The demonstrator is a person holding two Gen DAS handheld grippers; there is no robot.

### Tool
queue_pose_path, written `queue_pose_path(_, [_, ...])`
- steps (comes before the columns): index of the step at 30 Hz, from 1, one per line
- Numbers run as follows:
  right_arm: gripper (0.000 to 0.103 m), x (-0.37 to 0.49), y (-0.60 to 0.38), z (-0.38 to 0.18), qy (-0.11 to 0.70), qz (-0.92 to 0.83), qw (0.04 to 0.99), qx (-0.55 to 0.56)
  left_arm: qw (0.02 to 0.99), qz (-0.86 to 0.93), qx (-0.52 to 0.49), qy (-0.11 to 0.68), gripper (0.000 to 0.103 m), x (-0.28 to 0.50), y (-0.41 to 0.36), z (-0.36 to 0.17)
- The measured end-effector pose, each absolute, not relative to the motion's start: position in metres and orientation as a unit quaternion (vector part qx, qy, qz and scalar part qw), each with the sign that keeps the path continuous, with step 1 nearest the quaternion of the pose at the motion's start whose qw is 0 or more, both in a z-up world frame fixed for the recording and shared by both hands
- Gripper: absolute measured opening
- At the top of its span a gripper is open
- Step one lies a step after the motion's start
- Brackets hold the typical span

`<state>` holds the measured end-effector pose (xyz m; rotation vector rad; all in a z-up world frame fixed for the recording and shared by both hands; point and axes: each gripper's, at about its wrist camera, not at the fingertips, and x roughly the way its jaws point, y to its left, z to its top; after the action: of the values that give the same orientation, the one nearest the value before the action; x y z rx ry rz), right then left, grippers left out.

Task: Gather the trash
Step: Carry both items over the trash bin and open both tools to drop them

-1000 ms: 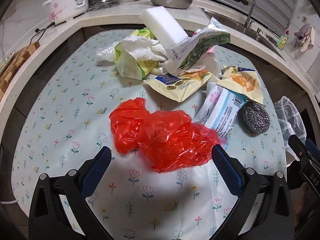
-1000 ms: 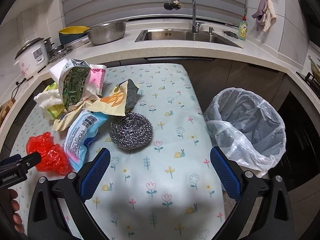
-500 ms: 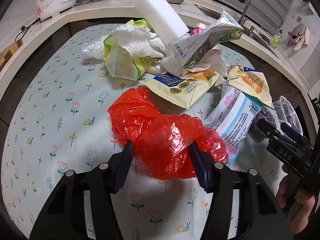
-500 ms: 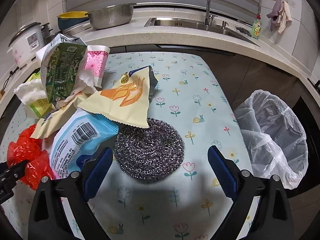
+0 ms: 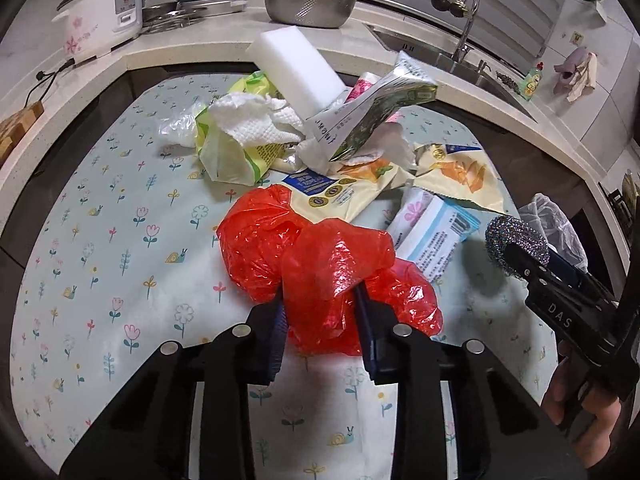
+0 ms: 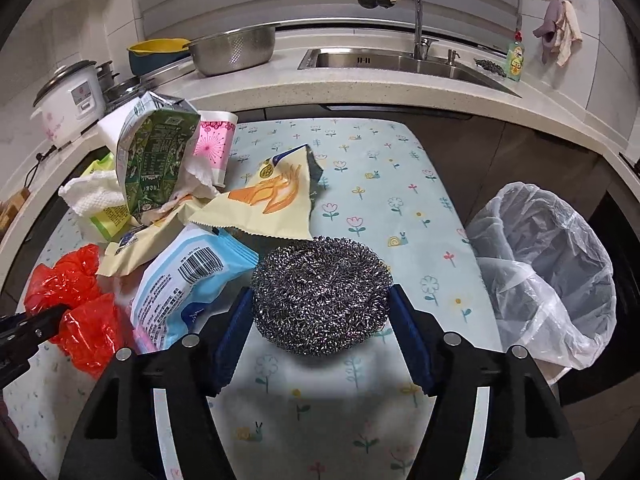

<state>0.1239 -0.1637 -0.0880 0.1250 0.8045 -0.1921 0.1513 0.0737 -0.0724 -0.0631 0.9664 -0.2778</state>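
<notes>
My left gripper is shut on a crumpled red plastic bag, which also shows at the left of the right wrist view. My right gripper is shut on a steel wool scourer, seen from the side in the left wrist view. A lined trash bin stands past the table's right edge. A pile of wrappers, a blue-white packet, paper towel and a green carton lies behind.
The floral tablecloth covers the table. A white sponge block leans on the pile. The counter behind holds a rice cooker, a steel colander and a sink with faucet.
Both grippers moved forward and closed: the left onto the red bag, the right onto the scourer. The red bag is bunched between the left fingers.
</notes>
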Motion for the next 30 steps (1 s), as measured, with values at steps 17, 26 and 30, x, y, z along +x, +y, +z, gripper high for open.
queue_pose_path(17, [0.065,0.018,-0.298,-0.027,0.317,-0.231,0.915,0.097,0.876,-0.288,0.031,0.385,0.029,0.110,-0.089,0.008])
queue_pose_path(26, [0.065,-0.017,-0.376,-0.029,0.309,-0.297,0.895,0.125,0.848,-0.372,0.063,0.372,0.029,0.105,-0.209,0.005])
queue_pose_path(30, [0.065,-0.018,-0.404,-0.035,0.310,-0.311,0.887,0.141,0.834,-0.395,0.073,0.379,0.030,0.110,-0.251,-0.007])
